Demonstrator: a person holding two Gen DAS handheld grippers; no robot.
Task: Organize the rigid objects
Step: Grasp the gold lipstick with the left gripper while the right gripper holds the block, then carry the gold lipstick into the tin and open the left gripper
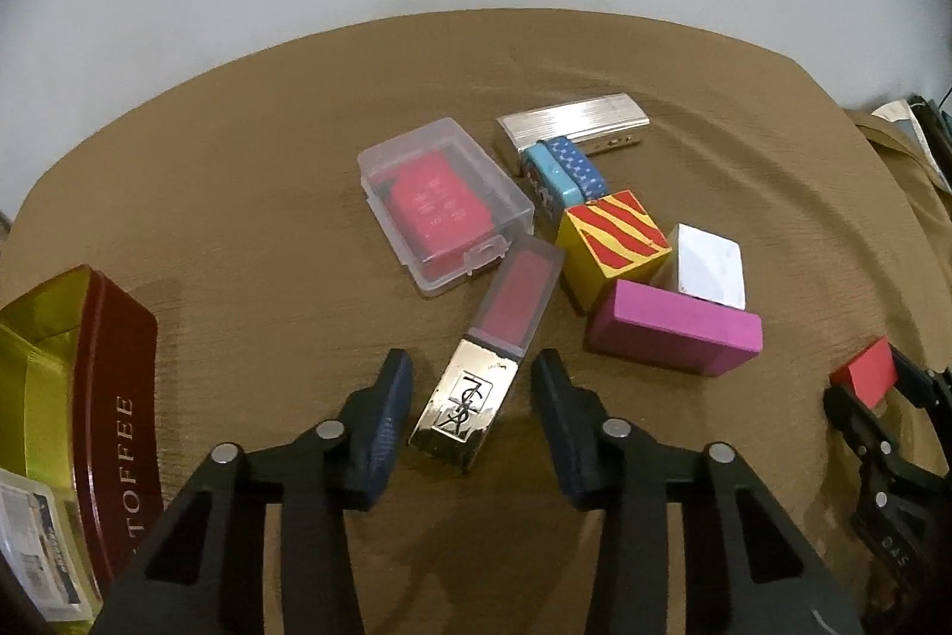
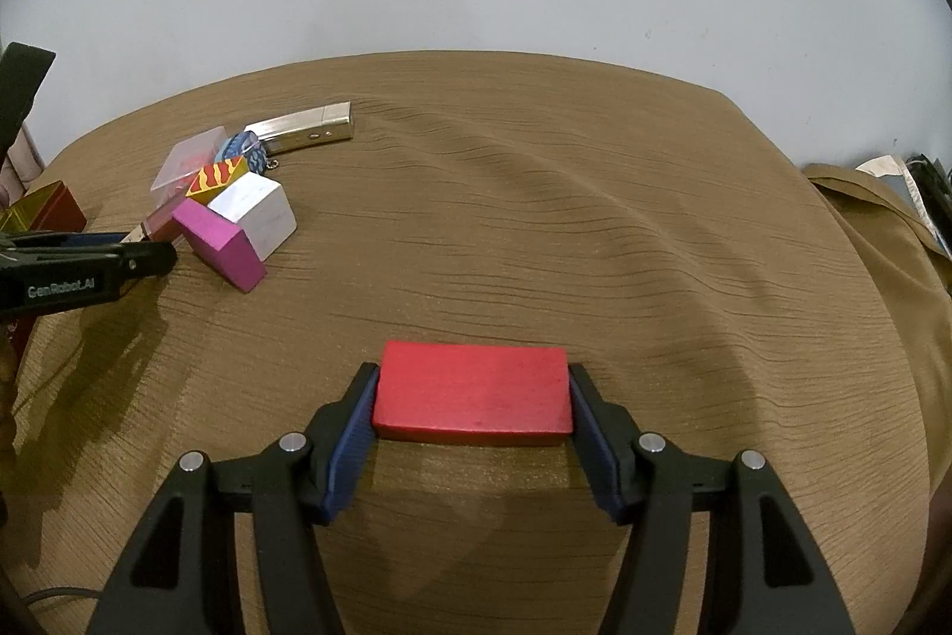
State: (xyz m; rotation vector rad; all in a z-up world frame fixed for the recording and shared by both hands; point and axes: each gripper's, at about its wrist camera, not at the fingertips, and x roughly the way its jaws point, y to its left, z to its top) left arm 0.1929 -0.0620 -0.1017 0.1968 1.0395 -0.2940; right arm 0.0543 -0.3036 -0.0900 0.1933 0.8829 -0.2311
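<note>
Tan-clothed surface [image 1: 250, 194]. Left hand-held gripper [image 1: 470, 391] released, straddling gold-capped lipstick [image 1: 485, 355]: centre on cap, squeeze evenly. Right hand-held gripper [image 2: 473, 397] grasping red block [image 2: 473, 391].

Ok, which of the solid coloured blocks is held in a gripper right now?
The red block, clamped between the right gripper. The magenta block and white block lie untouched in the cluster.

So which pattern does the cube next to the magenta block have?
The cube has wavy red stripes on yellow, beside the magenta block. The left wrist view shows it best.
</note>
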